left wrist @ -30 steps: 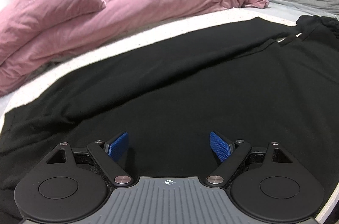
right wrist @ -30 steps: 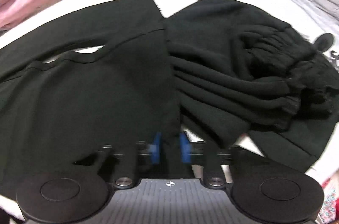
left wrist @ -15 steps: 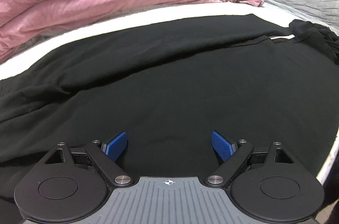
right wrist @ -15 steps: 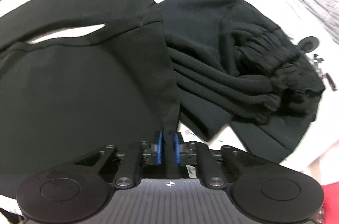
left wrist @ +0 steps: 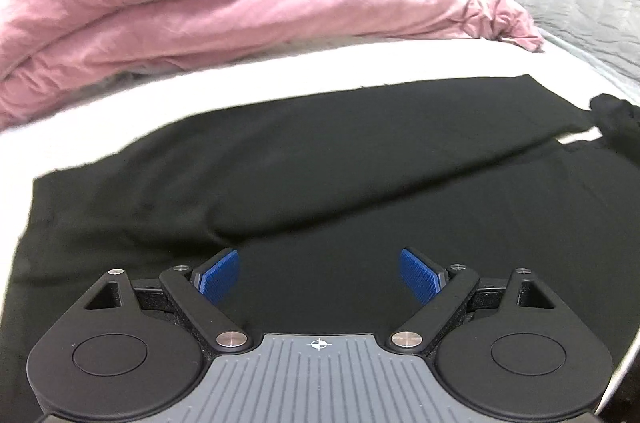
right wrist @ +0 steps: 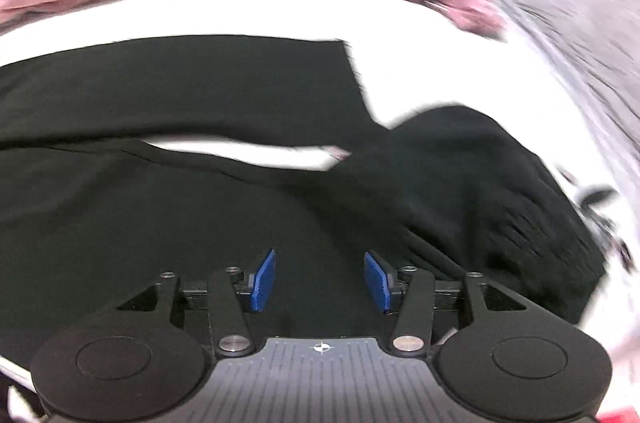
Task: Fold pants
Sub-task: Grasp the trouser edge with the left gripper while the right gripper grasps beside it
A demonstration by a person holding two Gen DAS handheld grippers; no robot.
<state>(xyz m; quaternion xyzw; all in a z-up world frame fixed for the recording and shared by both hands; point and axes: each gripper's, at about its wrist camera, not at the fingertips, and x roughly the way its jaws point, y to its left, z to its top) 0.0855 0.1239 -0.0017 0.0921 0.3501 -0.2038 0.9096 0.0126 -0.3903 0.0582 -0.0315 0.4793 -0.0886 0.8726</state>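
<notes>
- Left gripper (left wrist: 320, 273): blue-padded fingers (left wrist: 219, 275) spread wide, nothing between them; poised over the black cloth, contact not discernible.
- Pants (left wrist: 360, 183): black, laid flat on the white bed (left wrist: 280, 79); long axis runs left to right, legs side by side, a sliver of sheet showing between them.
- Right gripper (right wrist: 320, 279): fingers (right wrist: 264, 279) parted moderately, holding nothing, over the pants (right wrist: 180, 207).
- Bunched black fabric (right wrist: 480, 191): heaped at the pants' right end.
- Pink duvet (left wrist: 200, 11): beyond the pants.
</notes>
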